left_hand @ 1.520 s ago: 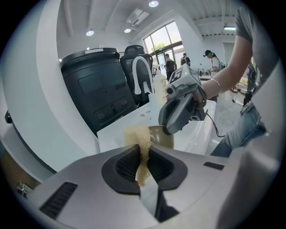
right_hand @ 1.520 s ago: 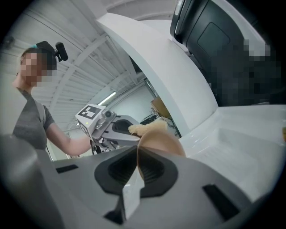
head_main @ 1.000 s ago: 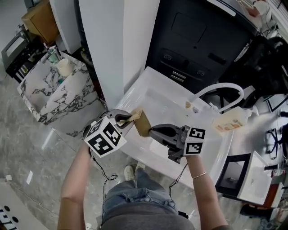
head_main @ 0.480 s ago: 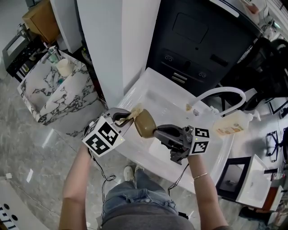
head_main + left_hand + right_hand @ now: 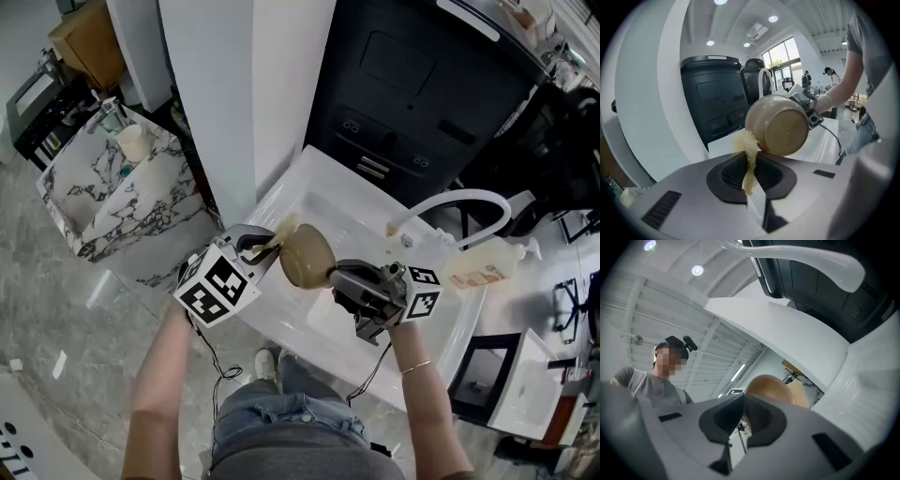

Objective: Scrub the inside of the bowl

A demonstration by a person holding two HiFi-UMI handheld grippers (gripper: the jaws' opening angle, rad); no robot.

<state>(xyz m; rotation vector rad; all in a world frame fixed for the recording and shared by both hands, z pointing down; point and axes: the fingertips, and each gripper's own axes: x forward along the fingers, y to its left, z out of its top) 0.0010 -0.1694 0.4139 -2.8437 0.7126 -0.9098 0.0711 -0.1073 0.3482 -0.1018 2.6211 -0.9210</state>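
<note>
A tan bowl (image 5: 305,256) hangs tipped on its side over the white sink (image 5: 361,220). My right gripper (image 5: 336,275) is shut on its rim from the right. In the left gripper view the bowl's underside (image 5: 782,124) faces the camera. My left gripper (image 5: 264,250) is shut on a pale yellow scrub sponge (image 5: 284,229), which touches the bowl's upper left edge. The sponge (image 5: 748,152) shows frayed between the left jaws. In the right gripper view the bowl (image 5: 771,386) bulges just past the shut right gripper (image 5: 743,414). The bowl's inside is hidden in every view.
A white curved faucet (image 5: 461,203) arches over the sink's right side, and a soap bottle (image 5: 480,263) lies beyond it. A black cabinet (image 5: 412,84) stands behind the sink. A white pillar (image 5: 234,103) and a marble counter (image 5: 122,183) are to the left.
The bowl has turned, so more of its rounded outside faces the head camera. Both grippers have shifted slightly right, and the sponge stays at the bowl's edge.
</note>
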